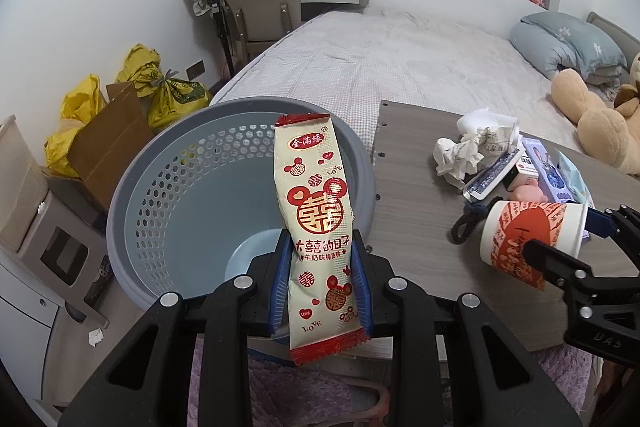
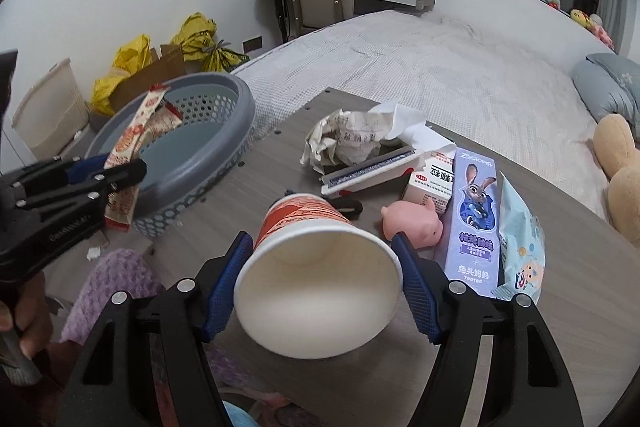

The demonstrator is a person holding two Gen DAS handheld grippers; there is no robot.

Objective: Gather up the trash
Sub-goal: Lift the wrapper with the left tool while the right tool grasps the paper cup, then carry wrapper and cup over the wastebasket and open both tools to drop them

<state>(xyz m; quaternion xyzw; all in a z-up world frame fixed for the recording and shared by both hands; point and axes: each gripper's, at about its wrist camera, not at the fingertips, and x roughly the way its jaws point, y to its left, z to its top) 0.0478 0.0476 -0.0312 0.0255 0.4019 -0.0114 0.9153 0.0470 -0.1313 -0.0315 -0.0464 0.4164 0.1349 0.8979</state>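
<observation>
Wrapper (image 1: 320, 227) stands lengthwise between my left gripper (image 1: 321, 283) pads, pinched low, its top pointing over the grey basket (image 1: 168, 187). One paper cup (image 2: 320, 279) lies on its side on the table (image 2: 560, 327), mouth toward me, my right gripper (image 2: 320, 291) closed against its sides. I count two crumpled papers (image 2: 344, 139).

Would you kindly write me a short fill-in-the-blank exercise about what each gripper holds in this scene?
1. The left gripper is shut on a snack ____.
2. The right gripper is shut on a paper ____.
3. The wrapper hangs over the grey ____.
4. Beside the toothpaste box lies a pink toy ____.

Missing words: wrapper; cup; basket; pig
</observation>
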